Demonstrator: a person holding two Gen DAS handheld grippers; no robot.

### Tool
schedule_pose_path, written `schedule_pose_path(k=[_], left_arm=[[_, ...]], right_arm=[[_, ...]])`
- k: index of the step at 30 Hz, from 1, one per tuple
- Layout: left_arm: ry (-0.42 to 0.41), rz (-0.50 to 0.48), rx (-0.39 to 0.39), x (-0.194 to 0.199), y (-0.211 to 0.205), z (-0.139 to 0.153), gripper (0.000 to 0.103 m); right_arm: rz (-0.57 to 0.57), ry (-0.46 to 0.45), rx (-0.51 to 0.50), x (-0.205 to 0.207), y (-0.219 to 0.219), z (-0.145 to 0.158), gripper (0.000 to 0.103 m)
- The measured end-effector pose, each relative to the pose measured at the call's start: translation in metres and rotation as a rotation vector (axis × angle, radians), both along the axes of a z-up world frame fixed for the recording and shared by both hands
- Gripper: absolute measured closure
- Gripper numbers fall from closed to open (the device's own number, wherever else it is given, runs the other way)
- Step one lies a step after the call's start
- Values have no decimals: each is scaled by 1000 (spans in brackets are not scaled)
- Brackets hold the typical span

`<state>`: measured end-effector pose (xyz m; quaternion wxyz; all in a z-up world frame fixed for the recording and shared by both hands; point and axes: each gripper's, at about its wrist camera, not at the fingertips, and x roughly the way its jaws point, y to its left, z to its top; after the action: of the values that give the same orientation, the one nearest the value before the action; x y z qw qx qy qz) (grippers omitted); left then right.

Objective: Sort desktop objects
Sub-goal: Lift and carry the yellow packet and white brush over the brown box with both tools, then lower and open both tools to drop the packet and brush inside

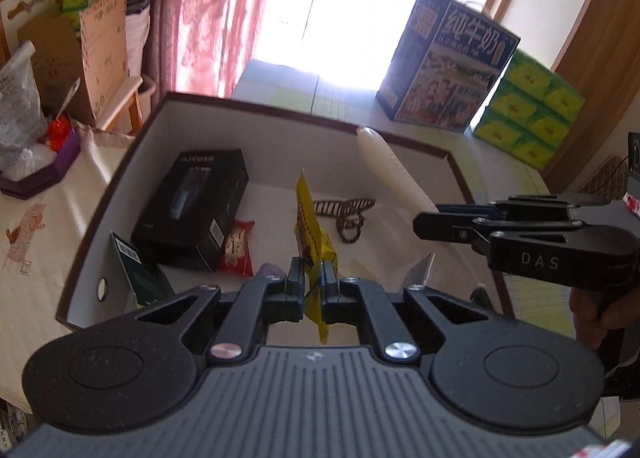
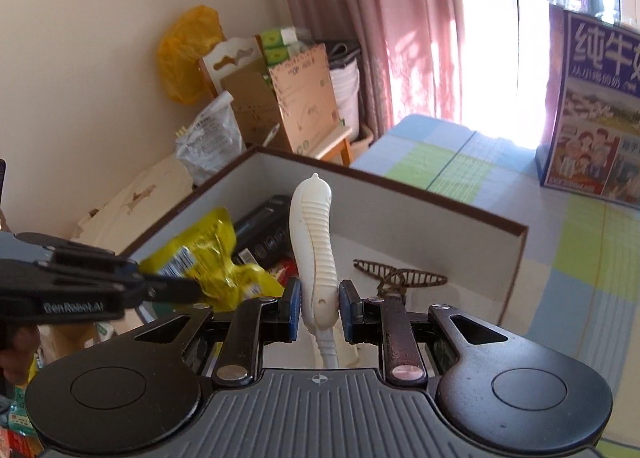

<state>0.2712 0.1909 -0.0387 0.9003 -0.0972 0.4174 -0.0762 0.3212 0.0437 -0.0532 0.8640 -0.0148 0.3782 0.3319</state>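
While both tongs carry loads above the open box [image 1: 120, 193], release order matters. Left tongs [image 1: 311, 278] are clamped on a yellow snack packet [image 1: 308, 225], held edge-up over the box floor. Right tongs [image 2: 319, 300] grip a white ribbed handle [image 2: 316, 234] near its base, upright. Judgement: lower each close to a bare patch of floor, clear of the black carton [image 1: 192, 209] and striped hair tie [image 1: 348, 213], then open one at a time.

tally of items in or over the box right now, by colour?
Black: 1, the black box
Yellow: 1, the yellow packet, in the left gripper
White: 1, the white handle, in the right gripper
Red: 1, the red packet
Striped brown: 1, the hair tie
Total: 5
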Motion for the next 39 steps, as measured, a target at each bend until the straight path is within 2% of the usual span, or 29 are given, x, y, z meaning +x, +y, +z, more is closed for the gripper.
schedule_pose_path(k=[7,8,10,18,28,33,39], left_arm=[[63,-11,-10,16,8,-21,98],[64,-8,-14,17,10,-22,97],[65,-5,-1,20,12,-22,90],[41,4,2,23,19,-15,86],[53,28,31,26,26,-13,69],[55,38,48,29,28,-12,64],[60,72,66,34,33,-8,50]], right_arm=[[-7,51,-42,12,12,-20,86],[-8,57,-46,12,14,-23,86],[-8,69,-51,13,16,-28,86],[7,102,-80,18,31,-41,86],[25,113,-108,20,45,-51,86],[24,106,-113,25,56,-53,86],[-1,86,-79,33,62,-52,84]])
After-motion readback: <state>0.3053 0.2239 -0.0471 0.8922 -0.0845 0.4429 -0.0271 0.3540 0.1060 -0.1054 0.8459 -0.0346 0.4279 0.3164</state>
